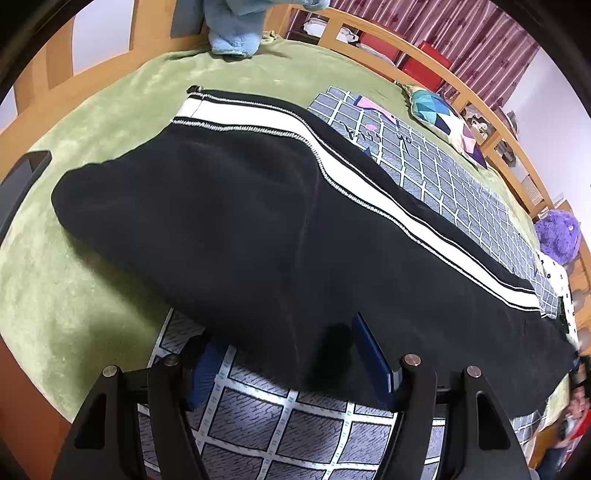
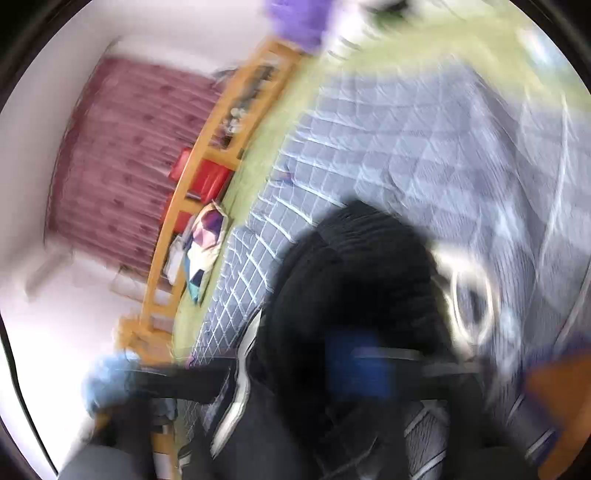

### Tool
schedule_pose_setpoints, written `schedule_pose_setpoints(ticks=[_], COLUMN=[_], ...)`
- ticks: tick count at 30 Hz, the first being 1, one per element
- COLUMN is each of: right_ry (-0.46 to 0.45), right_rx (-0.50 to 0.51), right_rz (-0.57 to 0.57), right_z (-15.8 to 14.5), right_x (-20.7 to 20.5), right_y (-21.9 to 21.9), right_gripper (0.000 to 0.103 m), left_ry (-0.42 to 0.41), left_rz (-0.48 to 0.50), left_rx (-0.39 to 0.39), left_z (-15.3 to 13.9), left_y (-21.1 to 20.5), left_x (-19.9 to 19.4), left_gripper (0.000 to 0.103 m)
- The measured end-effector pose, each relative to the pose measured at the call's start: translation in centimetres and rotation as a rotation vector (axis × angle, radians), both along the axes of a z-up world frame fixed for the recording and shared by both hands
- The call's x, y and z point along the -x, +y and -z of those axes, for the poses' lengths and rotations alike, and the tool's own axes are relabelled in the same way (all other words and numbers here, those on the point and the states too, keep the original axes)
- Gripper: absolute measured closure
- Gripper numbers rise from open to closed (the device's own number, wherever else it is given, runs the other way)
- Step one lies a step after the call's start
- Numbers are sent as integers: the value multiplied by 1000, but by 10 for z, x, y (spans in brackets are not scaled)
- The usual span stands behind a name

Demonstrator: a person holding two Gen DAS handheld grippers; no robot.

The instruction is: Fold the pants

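Black pants (image 1: 240,221) with a white side stripe (image 1: 369,184) lie stretched across a grey grid-patterned sheet (image 1: 461,192) on the green bed cover (image 1: 74,295). My left gripper (image 1: 291,373) is open at the pants' near edge, its blue pads (image 1: 373,362) spread apart with black cloth between them. The right wrist view is badly blurred by motion. There my right gripper (image 2: 314,373) looks shut on a bunch of the black pants (image 2: 354,273), held lifted above the grid sheet (image 2: 424,147).
A wooden bed rail (image 1: 424,62) runs along the far side, with red boxes (image 1: 424,59) and maroon curtains (image 1: 461,33) behind it. A patterned pillow (image 1: 443,118), a purple plush (image 1: 557,232) and a blue plush (image 1: 232,33) lie on the bed.
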State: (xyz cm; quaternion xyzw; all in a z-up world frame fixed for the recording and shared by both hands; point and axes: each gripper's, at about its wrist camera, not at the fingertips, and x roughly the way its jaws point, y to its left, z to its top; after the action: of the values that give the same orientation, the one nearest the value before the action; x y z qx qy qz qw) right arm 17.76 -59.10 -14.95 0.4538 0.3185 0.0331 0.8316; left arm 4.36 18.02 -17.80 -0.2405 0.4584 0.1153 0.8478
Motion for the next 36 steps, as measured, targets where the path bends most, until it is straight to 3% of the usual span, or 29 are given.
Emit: schedule_pose_setpoints(ticks=[3, 5, 7, 9, 10, 12, 13, 16, 20, 22, 24, 28, 29, 32, 36], right_ry=[-216, -301, -240, -92, 20, 128, 135, 123, 24, 27, 42, 28, 44, 101, 139], right_rx=[244, 335, 363, 379, 367, 314, 273, 191, 48, 17, 76, 287, 351, 548, 739], right_rz=[-92, -135, -160, -151, -142, -157, -156, -115, -83, -88, -49, 13, 5, -112, -245], right_z=[-80, -99, -83, -52, -25, 12, 21, 30, 27, 28, 24, 6, 3, 2, 13], right_x=[7, 20, 22, 29, 34, 46, 55, 75, 68, 53, 44, 61, 64, 73, 70], right_y=[9, 8, -1, -13, -22, -33, -36, -43, -35, -25, -16, -16, -15, 1, 35], right_gripper=[97, 97, 94, 77, 74, 71, 64, 59, 32, 33, 35, 41, 48, 66, 67], left_ry=[-18, -31, -36, -32, -30, -32, -35, -48, -56, -55, -60, -60, -57, -37, -34], left_rz=[7, 5, 10, 16, 17, 16, 14, 13, 37, 47, 59, 62, 60, 57, 64], left_rx=[-12, -8, 4, 7, 6, 16, 21, 56, 63, 53, 40, 27, 31, 46, 26], left_z=[-4, -5, -4, -2, -2, -3, -3, -4, -5, -6, -9, -8, -7, 1, 0], left_y=[0, 0, 0, 1, 2, 6, 5, 8, 2, -1, -3, -1, -1, -2, -7], left_x=[1, 3, 5, 5, 4, 6, 5, 4, 3, 4, 6, 7, 7, 1, -2], left_gripper=[37, 37, 37, 37, 37, 37, 37, 37, 37, 37, 37, 37, 37, 37, 37])
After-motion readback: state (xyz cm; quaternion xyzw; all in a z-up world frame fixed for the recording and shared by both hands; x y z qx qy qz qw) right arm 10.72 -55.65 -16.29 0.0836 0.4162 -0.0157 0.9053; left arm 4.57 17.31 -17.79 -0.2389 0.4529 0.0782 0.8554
